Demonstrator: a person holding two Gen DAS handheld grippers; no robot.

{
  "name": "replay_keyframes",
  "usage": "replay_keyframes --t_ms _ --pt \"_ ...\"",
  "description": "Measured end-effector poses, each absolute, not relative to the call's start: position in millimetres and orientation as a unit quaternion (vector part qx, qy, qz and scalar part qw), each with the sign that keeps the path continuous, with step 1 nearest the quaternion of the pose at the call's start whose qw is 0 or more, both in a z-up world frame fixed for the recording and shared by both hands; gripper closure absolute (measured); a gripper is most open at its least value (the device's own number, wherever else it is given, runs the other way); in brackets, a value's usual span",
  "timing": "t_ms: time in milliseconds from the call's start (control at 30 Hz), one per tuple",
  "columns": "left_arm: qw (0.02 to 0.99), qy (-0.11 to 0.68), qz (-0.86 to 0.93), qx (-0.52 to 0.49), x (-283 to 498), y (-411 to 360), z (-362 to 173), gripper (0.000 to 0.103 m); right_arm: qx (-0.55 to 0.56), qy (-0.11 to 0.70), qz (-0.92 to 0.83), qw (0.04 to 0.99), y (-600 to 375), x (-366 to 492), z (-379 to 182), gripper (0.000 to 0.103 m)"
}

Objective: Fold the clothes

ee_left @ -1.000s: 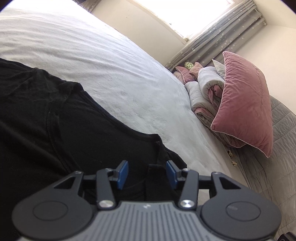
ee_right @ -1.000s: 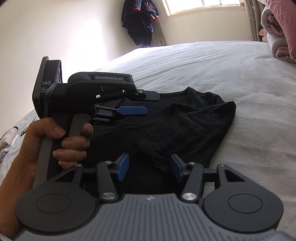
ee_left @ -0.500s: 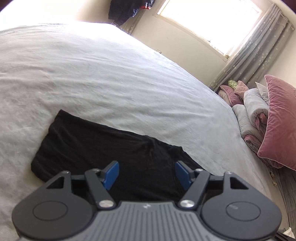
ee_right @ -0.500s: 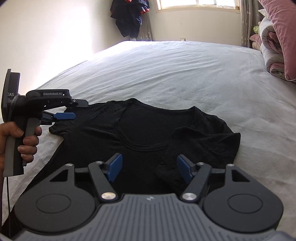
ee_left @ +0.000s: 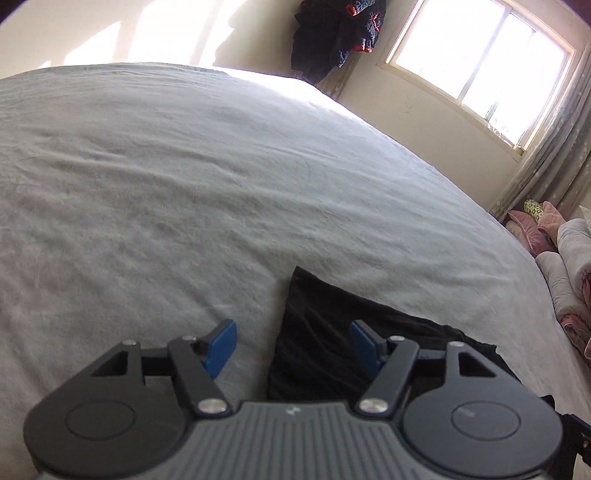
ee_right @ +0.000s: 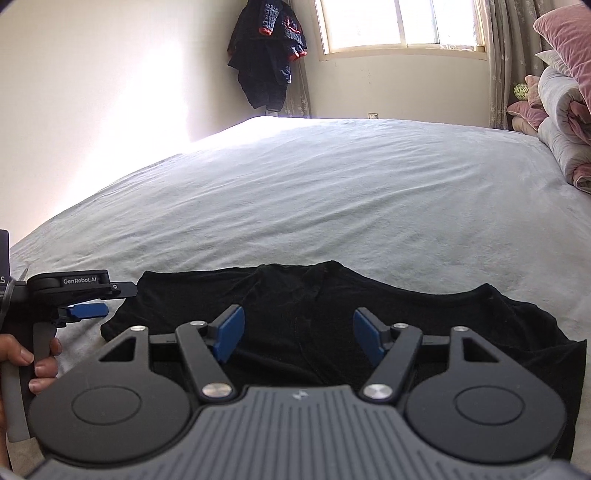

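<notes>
Black T-shirt (ee_right: 332, 314) lies flat on the pale grey bed (ee_right: 332, 192), near the front edge, neckline toward the far side, one sleeve folded in at the right end. Right gripper (ee_right: 298, 334) hovers above the shirt's middle, blue pads wide apart, nothing between them, not touching the cloth. Left gripper (ee_right: 88, 309) sits at the left end of the shirt in the right wrist view, just off the shirt's left corner, held by a person's hand (ee_right: 33, 358) on the grey handle; seen side-on there, so the gap is hard to read. In the left wrist view the left gripper (ee_left: 291, 349) shows its jaws well apart and closing slightly, empty; the shirt's edge (ee_left: 332, 343) runs under the right pad, bare sheet under the left pad. No pad presses on fabric. Dark clothes (ee_right: 267, 51) hang in the far corner beside the window (ee_right: 400, 22), with a curtain (ee_right: 500, 62) to its right. Pink pillow (ee_right: 565, 40) and rolled bedding (ee_right: 561, 122) are stacked at the right side of the bed, well apart from the shirt.
</notes>
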State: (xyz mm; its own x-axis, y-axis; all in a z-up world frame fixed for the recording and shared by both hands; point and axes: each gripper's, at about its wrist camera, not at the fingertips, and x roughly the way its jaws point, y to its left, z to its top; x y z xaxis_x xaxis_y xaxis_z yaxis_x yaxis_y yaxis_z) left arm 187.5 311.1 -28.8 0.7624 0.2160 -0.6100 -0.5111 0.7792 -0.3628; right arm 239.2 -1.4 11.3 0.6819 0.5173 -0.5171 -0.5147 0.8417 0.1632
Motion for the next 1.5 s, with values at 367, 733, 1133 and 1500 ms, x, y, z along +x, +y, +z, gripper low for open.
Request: replay_keyframes --t_ms 367,733,1133,1500 --pt "0.913 0.286 0.226 -0.184 201.6 286.5 -38.9 0.087 0.046 0.291 0.262 0.919 -2.7 248.8 -23.2 0.033" --pt "0.931 0.173 0.105 -0.303 185.3 284.7 -27.1 0.100 0.089 0.309 0.268 0.908 -14.4 252.8 -27.0 0.033" --pt "0.928 0.212 -0.086 -0.295 216.9 210.9 -31.5 0.100 0.192 0.335 0.280 0.879 -44.1 265.1 -29.1 0.033" --pt "0.922 0.291 -0.141 -0.214 219.9 200.0 -28.9 0.070 0.359 0.385 0.323 0.787 -68.8 279.4 -55.0 0.033"
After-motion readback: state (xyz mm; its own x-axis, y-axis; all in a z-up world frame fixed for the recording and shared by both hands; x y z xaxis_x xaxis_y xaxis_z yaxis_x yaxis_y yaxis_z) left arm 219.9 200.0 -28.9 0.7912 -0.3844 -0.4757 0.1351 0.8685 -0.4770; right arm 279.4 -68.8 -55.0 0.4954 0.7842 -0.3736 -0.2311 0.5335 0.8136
